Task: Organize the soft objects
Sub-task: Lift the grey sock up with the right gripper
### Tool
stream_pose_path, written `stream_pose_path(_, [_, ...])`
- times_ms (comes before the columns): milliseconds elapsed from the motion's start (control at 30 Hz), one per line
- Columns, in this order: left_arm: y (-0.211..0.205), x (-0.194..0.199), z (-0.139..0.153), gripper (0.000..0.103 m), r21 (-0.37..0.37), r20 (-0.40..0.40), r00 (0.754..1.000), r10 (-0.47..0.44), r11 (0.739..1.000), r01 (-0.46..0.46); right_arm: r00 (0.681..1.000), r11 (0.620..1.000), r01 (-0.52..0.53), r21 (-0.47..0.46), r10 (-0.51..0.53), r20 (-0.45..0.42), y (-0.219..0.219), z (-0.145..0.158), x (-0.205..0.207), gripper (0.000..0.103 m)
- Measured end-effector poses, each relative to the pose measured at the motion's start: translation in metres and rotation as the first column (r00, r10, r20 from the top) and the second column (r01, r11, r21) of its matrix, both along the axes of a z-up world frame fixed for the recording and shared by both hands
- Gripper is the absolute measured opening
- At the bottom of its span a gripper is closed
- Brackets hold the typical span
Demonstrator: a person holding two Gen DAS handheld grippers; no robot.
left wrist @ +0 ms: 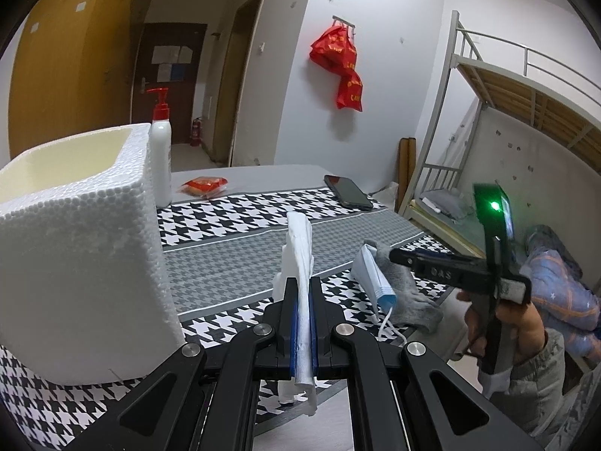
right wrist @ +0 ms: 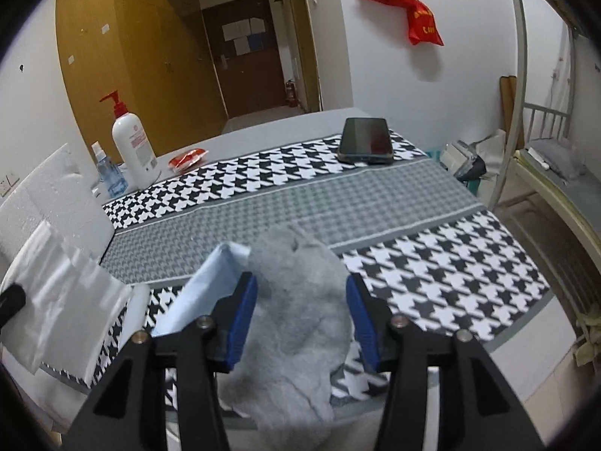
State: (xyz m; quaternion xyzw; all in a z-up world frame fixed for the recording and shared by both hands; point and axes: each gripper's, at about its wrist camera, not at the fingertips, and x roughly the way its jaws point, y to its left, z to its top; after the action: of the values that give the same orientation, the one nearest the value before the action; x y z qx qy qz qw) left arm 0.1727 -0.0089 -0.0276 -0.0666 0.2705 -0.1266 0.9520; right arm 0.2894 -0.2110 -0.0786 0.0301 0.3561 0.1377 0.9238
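- Left gripper (left wrist: 303, 300), black with blue pads, is clamped on a crumpled white tissue (left wrist: 299, 248) that stands up in a long, narrow twist.
- Right gripper (right wrist: 302, 300) has its jaws parted, pads clear of the fuzzy grey sock (right wrist: 300, 300) lying between them on the houndstooth tablecloth (right wrist: 432, 270).
- Beaded white foam box (left wrist: 82, 248) sits at the left, blocky and open-topped.
- Pleated pale-blue face mask (left wrist: 372, 274) lies against the sock.
- Glossy dark phone (right wrist: 365, 139) lies flat at the far edge.
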Motion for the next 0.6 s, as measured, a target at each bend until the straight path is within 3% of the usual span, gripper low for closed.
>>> stream_pose_path(233, [-0.002, 0.004, 0.000, 0.005, 0.007, -0.001, 1.000, 0.010, 1.000, -0.010, 1.000, 1.000, 0.008, 0.002, -0.008, -0.008, 0.002, 0.006, 0.023, 0.054])
stream_pose_path(600, [-0.003, 0.009, -0.005, 0.005, 0.009, -0.014, 1.000, 0.016, 1.000, -0.016, 0.993, 0.995, -0.029, -0.091, 0.018, -0.113, 0.018, -0.023, 0.048, 0.051])
